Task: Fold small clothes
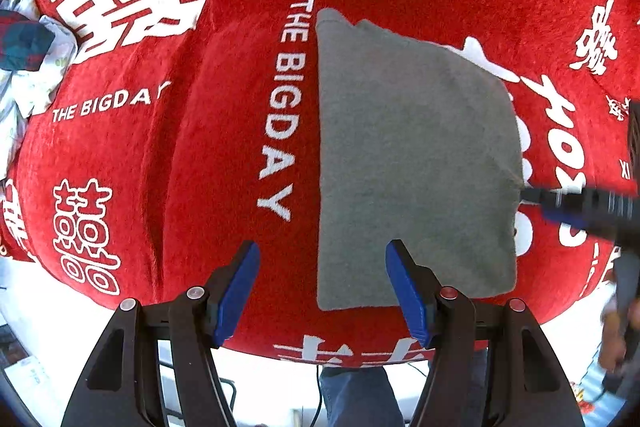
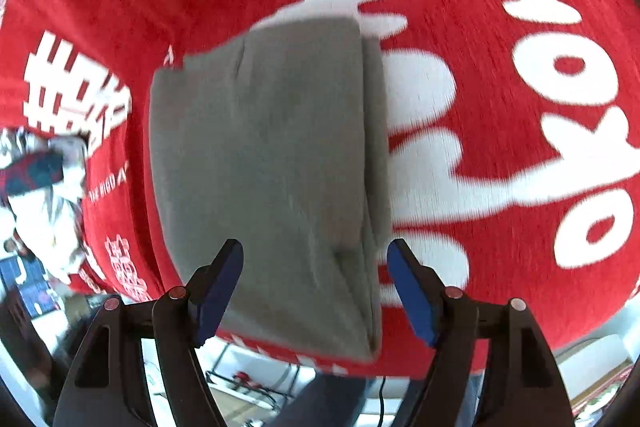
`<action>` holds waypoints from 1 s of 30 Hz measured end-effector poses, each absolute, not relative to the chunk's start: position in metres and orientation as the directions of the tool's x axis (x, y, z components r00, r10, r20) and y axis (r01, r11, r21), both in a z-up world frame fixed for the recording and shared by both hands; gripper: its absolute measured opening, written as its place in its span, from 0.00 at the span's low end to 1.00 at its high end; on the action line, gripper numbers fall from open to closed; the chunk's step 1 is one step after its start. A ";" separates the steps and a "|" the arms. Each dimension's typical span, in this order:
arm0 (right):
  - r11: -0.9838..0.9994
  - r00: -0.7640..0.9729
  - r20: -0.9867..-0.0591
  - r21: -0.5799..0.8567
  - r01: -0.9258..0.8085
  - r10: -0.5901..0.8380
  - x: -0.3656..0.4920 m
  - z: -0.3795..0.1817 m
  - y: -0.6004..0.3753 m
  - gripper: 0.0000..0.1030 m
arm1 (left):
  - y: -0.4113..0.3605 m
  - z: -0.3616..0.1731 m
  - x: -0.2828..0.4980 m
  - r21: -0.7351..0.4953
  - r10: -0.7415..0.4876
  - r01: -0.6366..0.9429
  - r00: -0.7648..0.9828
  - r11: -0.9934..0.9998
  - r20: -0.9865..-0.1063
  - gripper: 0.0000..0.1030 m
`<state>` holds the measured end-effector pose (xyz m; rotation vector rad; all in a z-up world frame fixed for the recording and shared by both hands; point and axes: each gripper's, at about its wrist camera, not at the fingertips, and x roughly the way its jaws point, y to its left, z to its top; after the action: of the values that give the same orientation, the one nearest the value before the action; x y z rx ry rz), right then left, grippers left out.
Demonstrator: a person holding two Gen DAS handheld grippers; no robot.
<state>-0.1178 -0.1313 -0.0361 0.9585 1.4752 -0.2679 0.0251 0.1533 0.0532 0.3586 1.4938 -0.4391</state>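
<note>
A grey garment (image 1: 416, 163) lies folded into a flat rectangle on the red printed cloth (image 1: 224, 147). My left gripper (image 1: 322, 263) is open, just above its near left edge, touching nothing. My right gripper (image 2: 315, 259) is open, its jaws straddling the near right part of the folded grey garment (image 2: 268, 163), where stacked layers show along the right edge. The right gripper also shows blurred in the left wrist view (image 1: 580, 205), at the garment's right edge.
The red cloth with white lettering covers the table (image 2: 500, 107). A pile of other clothes, white and dark plaid (image 1: 28, 55), lies at the far left edge; it also shows in the right wrist view (image 2: 44, 183). The table's near edge and floor run below the grippers.
</note>
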 end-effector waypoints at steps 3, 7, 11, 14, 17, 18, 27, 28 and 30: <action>0.587 0.090 -0.897 0.356 0.727 0.433 -0.110 -0.067 -0.141 0.63 | 0.154 0.046 0.026 -0.033 -0.038 0.493 0.000 0.870 -0.999 0.65; 0.696 0.044 -0.929 0.307 0.649 0.369 -0.110 -0.066 -0.129 0.35 | 0.154 0.040 0.025 0.001 0.005 0.497 -0.006 0.868 -1.000 0.65; 0.717 0.040 -0.941 0.284 0.636 0.336 -0.116 -0.066 -0.126 0.36 | 0.154 0.050 0.025 0.045 0.013 0.486 0.070 0.873 -0.997 0.98; 0.734 0.014 -0.944 0.265 0.626 0.329 -0.116 -0.063 -0.124 0.41 | 0.154 0.055 0.029 0.051 0.013 0.470 0.082 0.881 -0.997 0.98; 0.732 0.001 -0.942 0.261 0.629 0.336 -0.120 -0.059 -0.123 0.42 | 0.155 0.056 0.034 0.022 -0.004 0.443 0.059 0.896 -0.998 0.98; 0.731 -0.002 -0.941 0.261 0.630 0.338 -0.122 -0.056 -0.122 0.43 | 0.155 0.056 0.035 0.009 -0.014 0.430 0.050 0.903 -0.999 0.98; 0.734 -0.008 -0.943 0.255 0.630 0.334 -0.139 -0.028 -0.116 0.59 | 0.157 0.069 0.035 0.029 -0.006 0.426 0.082 0.904 -0.997 0.98; 0.734 -0.004 -0.942 0.259 0.628 0.336 -0.140 -0.026 -0.115 0.62 | 0.158 0.071 0.035 0.030 -0.005 0.419 0.083 0.908 -0.997 0.98; 0.734 -0.001 -0.941 0.264 0.626 0.340 -0.142 -0.019 -0.113 0.63 | 0.159 0.072 0.035 0.022 -0.007 0.410 0.070 0.912 -0.998 0.98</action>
<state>-0.1420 -0.1131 -0.0186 0.7964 1.6068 -0.2673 0.0349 0.1589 0.0719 0.3347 1.4749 -0.3225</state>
